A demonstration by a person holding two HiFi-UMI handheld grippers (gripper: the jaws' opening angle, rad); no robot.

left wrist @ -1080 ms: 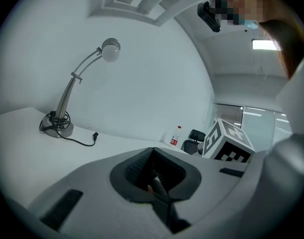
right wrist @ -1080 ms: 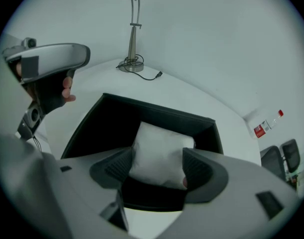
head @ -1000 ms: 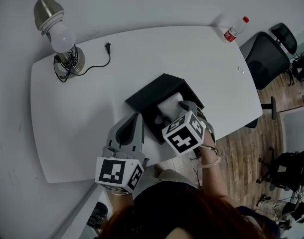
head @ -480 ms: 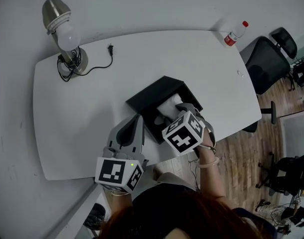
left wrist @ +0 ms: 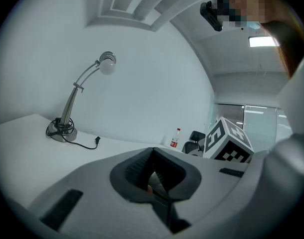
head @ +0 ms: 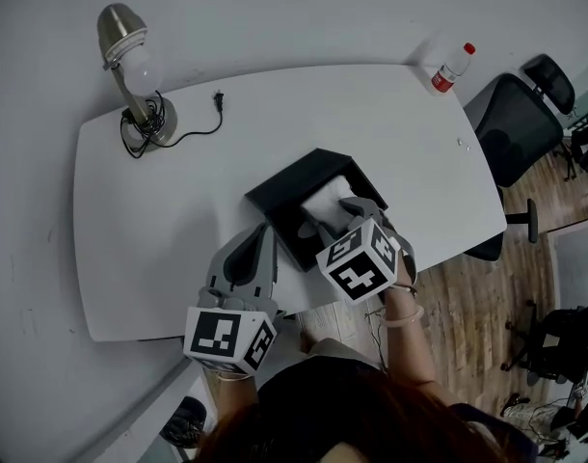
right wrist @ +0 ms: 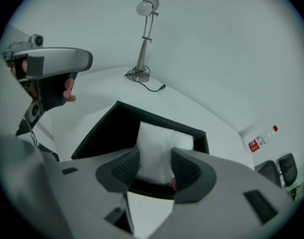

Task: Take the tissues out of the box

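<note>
An open black box [head: 284, 186] lies on the white table [head: 178, 220] near its front edge. In it stands a white tissue pack [head: 328, 199]. My right gripper [head: 333, 215] reaches into the box. Its jaws are closing on the tissue pack [right wrist: 157, 148], and both pads touch the pack's sides. The right gripper [right wrist: 154, 163] sits low over the box wall [right wrist: 112, 128]. My left gripper [head: 265, 231] hovers beside the box's left corner, shut and holding nothing. In its own view the left gripper [left wrist: 152, 151] points across the table.
A desk lamp [head: 130, 66] with its cord and plug [head: 218, 97] stands at the table's far left corner. A plastic bottle [head: 450, 66] with a red cap stands at the far right corner. A black office chair [head: 514, 114] is beyond the table's right edge.
The right gripper's fingers have drawn in around the tissue pack inside the box. The left gripper has stayed where it was. The head camera has shifted a little.
</note>
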